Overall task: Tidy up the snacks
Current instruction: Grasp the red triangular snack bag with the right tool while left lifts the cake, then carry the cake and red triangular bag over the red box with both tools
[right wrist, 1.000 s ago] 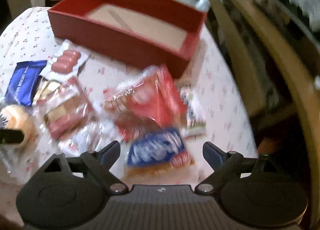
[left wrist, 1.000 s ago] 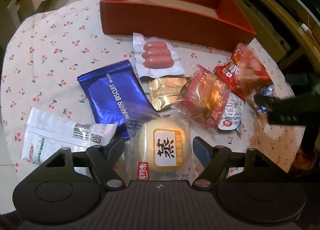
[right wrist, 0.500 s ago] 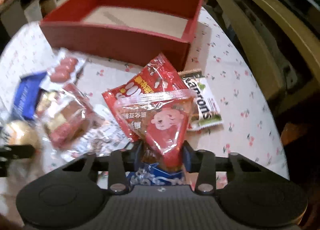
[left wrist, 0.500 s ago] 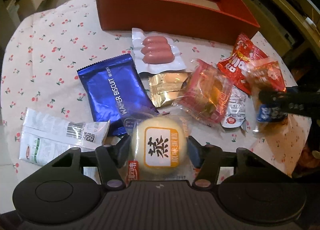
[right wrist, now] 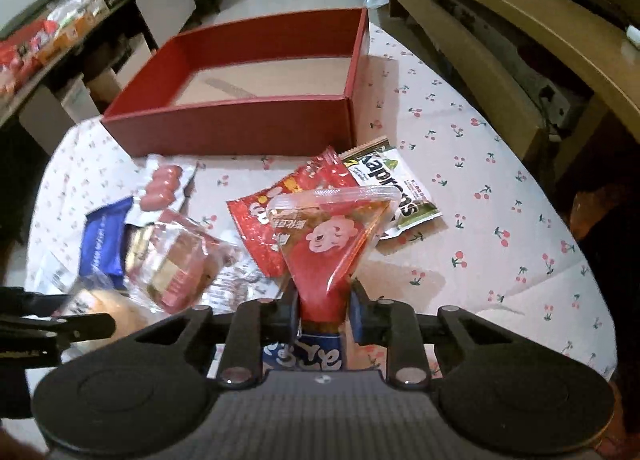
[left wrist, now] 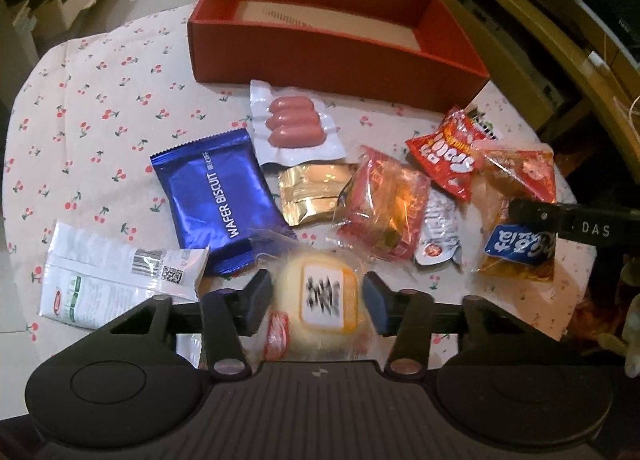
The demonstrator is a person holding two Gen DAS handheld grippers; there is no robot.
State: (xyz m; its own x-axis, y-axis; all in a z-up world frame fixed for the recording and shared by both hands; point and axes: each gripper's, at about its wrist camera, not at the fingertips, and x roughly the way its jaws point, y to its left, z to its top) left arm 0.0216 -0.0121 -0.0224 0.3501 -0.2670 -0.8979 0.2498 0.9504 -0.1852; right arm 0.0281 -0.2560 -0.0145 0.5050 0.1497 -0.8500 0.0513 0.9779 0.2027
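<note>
My left gripper [left wrist: 316,302] is shut on a round yellow bun in clear wrap [left wrist: 320,308], lifted slightly above the cherry-print table. My right gripper [right wrist: 324,312] is shut on a red and blue snack bag [right wrist: 332,240] and holds it up; the bag also shows in the left wrist view [left wrist: 520,199]. The open red box [left wrist: 336,35] stands at the far side of the table, with only a card liner inside; it also shows in the right wrist view [right wrist: 256,99]. Between box and grippers lie a sausage pack [left wrist: 294,127], a blue wafer biscuit pack [left wrist: 218,195] and a red cake pack [left wrist: 384,203].
A white packet [left wrist: 112,284] lies at the left, a gold packet [left wrist: 310,191] in the middle, a red crisp bag [left wrist: 444,151] at the right and a green seaweed pack [right wrist: 394,187] near the box corner. Wooden furniture [right wrist: 500,19] stands beyond the right table edge.
Both grippers closed from open onto their snacks. The left one now has the bun raised, and the right one has lifted its snack bag off the table.
</note>
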